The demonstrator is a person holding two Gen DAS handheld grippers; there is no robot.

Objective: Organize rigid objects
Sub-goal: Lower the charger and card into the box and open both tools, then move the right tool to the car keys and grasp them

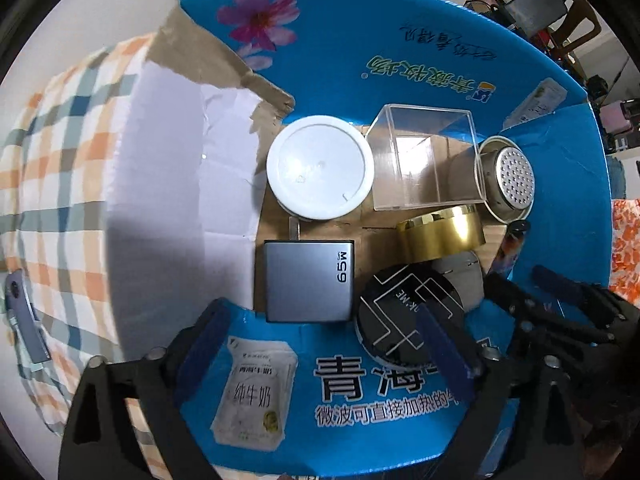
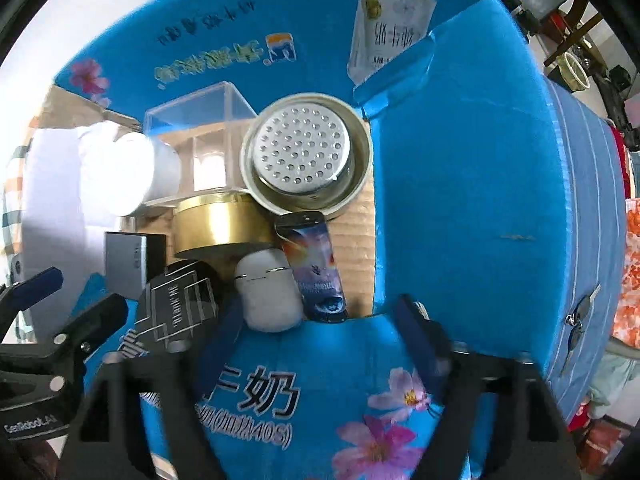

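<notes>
An open blue milk carton (image 1: pixel 360 40) holds several rigid items. In the left wrist view a grey 65W charger (image 1: pixel 304 286) lies beside a black round compact (image 1: pixel 400 312), behind them a white round jar (image 1: pixel 320 166), a clear acrylic box (image 1: pixel 424 160), a perforated metal strainer (image 1: pixel 514 178) and a gold tin (image 1: pixel 440 236). My left gripper (image 1: pixel 324 350) hangs open over the near wall, holding nothing. In the right wrist view a white earbud case (image 2: pixel 268 296) and a printed lighter (image 2: pixel 316 268) lie just past my right gripper (image 2: pixel 320 338), which is open and holds nothing.
The carton stands on a checked orange-and-blue cloth (image 1: pixel 60 160). A torn white flap (image 1: pixel 180 160) forms its left side. Keys (image 2: pixel 576 320) hang on the carton's outer right wall, and orange patterned fabric (image 2: pixel 632 264) lies beyond. Bare cardboard floor (image 2: pixel 356 248) shows beside the lighter.
</notes>
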